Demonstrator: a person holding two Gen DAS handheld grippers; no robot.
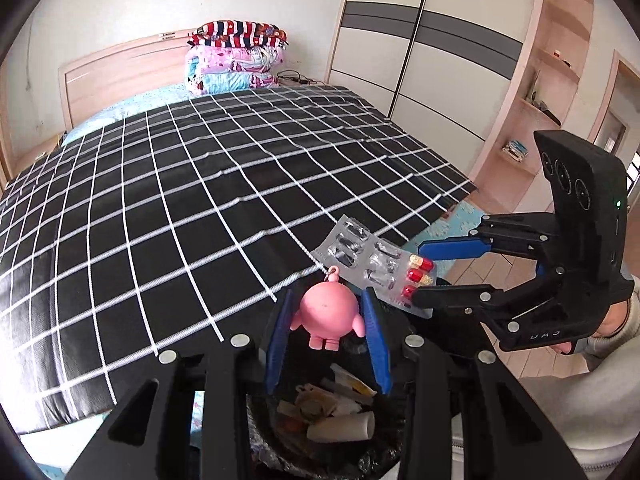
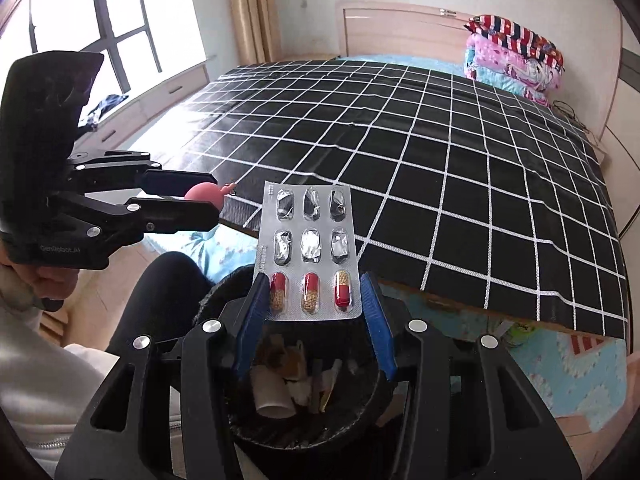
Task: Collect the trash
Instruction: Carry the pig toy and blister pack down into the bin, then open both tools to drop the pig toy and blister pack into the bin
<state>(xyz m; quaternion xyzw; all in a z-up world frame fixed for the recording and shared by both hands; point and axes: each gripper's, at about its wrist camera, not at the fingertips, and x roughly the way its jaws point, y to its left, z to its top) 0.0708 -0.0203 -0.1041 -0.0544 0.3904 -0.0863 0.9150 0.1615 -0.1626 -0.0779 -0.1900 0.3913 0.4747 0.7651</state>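
Note:
My left gripper [image 1: 328, 300] is shut on a pink toy figure [image 1: 329, 315] with a keyring loop on its head, gripped at the sides. It hangs over a black-lined trash bin [image 1: 260, 436] that holds a paper tube, wrappers and scraps. To its right, my right gripper [image 1: 418, 274] is shut on a silver blister pack [image 1: 368, 260]. In the right wrist view the blister pack [image 2: 308, 248] stands upright between the blue pads of the right gripper [image 2: 316, 284], with three red-and-yellow capsules in its bottom row, above the bin [image 2: 362, 408]. The left gripper [image 2: 216, 198] with the pink toy [image 2: 202, 192] is at the left.
A bed with a black, white-gridded cover [image 1: 200, 200] fills the space beyond the bin. Folded quilts [image 1: 236, 56] are stacked by the headboard. A wardrobe [image 1: 440, 40] and shelves stand at the right. A person's black-clad leg [image 2: 160, 300] is beside the bin.

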